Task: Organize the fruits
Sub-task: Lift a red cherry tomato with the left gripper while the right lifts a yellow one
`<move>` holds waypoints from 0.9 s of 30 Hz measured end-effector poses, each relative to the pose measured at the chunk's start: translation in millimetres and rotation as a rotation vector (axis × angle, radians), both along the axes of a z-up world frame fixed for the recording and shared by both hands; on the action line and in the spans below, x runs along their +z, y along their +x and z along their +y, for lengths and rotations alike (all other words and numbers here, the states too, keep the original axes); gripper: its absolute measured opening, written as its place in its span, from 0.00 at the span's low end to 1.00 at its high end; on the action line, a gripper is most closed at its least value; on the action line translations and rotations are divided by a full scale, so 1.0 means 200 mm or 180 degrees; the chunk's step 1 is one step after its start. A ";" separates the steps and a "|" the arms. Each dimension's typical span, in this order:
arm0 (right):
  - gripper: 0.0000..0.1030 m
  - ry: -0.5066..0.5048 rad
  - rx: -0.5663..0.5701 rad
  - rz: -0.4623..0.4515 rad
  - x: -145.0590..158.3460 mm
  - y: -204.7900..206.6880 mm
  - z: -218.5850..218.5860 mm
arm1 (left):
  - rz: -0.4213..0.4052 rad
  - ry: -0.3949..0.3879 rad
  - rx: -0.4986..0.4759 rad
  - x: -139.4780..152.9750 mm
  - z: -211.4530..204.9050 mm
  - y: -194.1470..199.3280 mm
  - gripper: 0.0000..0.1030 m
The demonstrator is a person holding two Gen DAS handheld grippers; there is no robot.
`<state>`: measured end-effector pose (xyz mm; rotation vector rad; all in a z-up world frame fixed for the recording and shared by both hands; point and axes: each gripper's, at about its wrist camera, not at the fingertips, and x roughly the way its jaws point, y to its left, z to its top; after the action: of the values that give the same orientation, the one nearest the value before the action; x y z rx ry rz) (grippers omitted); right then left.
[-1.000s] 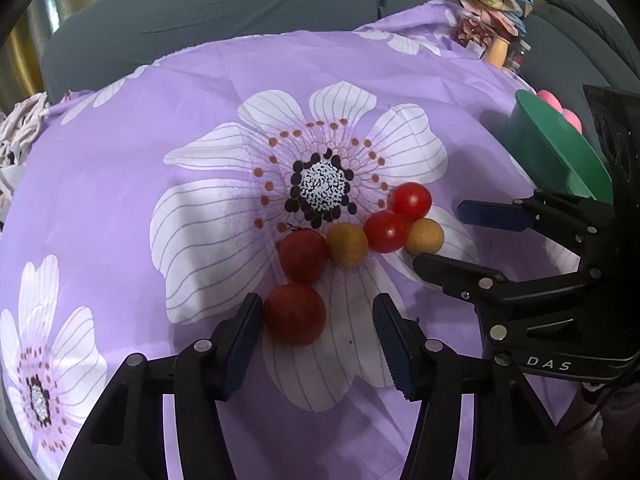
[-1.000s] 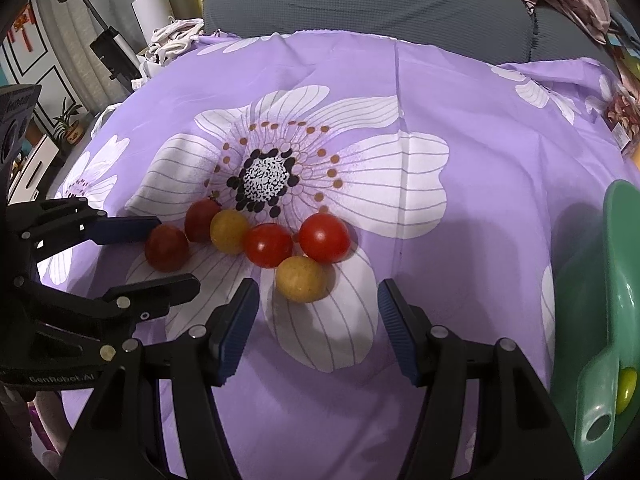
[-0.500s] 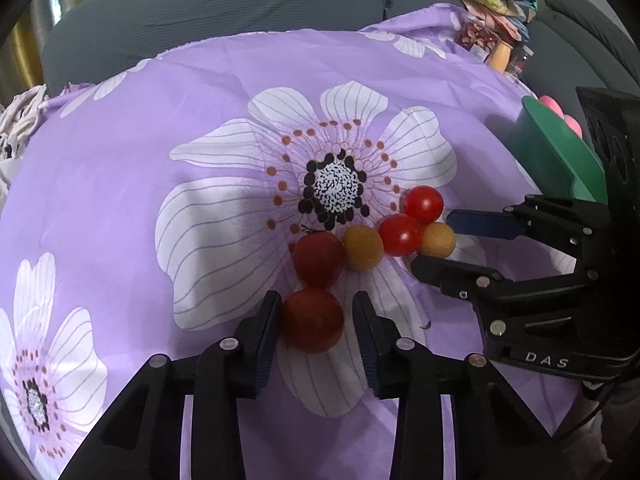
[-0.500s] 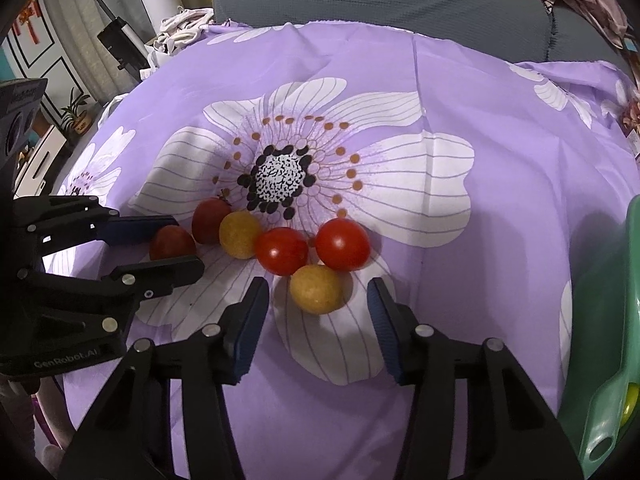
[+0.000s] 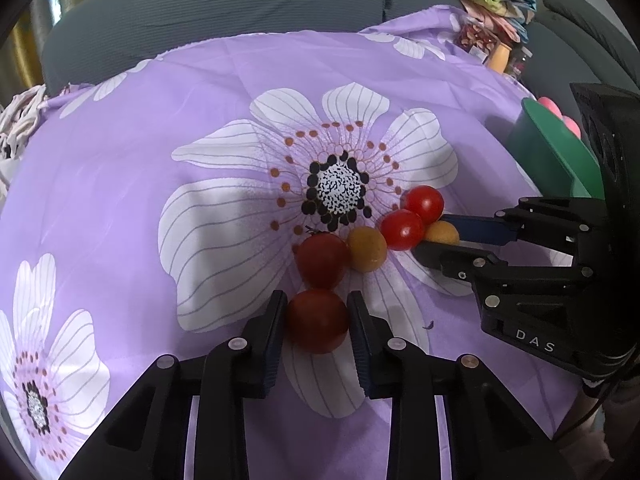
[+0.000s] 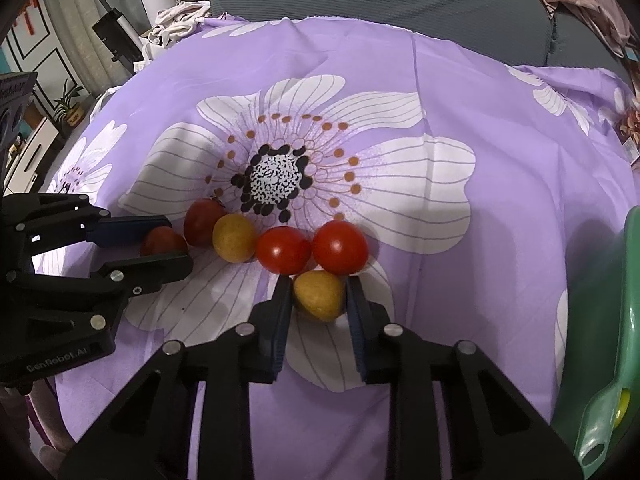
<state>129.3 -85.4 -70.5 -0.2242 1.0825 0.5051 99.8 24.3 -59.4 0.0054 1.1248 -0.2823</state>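
Several cherry tomatoes lie in a cluster on a purple flowered cloth (image 5: 140,168). My left gripper (image 5: 318,320) is shut on a dark red tomato (image 5: 318,326), the nearest one; it shows in the right wrist view too (image 6: 162,242). My right gripper (image 6: 318,298) is shut on a yellow tomato (image 6: 320,296), seen in the left wrist view (image 5: 442,234) between its fingers. Between them lie another dark red tomato (image 5: 322,260), a yellow tomato (image 5: 366,249) and two bright red tomatoes (image 6: 284,250) (image 6: 340,247). All rest on the cloth.
A green plastic container (image 6: 600,340) stands at the right edge of the cloth, also in the left wrist view (image 5: 556,160), with pink items behind it. A grey sofa back (image 6: 380,4) runs along the far side. Clutter lies at the far corners.
Both grippers moved forward and closed: the left one from open around the dark red tomato to shut on it, the right one onto the yellow tomato.
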 end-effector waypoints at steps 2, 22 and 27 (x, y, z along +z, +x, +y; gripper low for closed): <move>0.27 0.0006 0.0001 -0.0002 0.00 0.00 0.00 | 0.0003 -0.0008 0.0008 0.00 0.00 0.00 0.30; 0.27 0.0241 -0.0054 -0.0154 0.12 -0.17 -0.10 | -0.0025 -0.0129 -0.0004 0.09 -0.05 -0.10 0.30; 0.27 0.0275 -0.0096 -0.0198 0.16 -0.24 -0.15 | -0.0069 -0.0146 -0.0049 0.13 -0.09 -0.15 0.30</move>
<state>82.2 -114.9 -38.8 -0.1464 0.9999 0.5135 70.2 7.2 -32.5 -0.0235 1.0970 -0.3211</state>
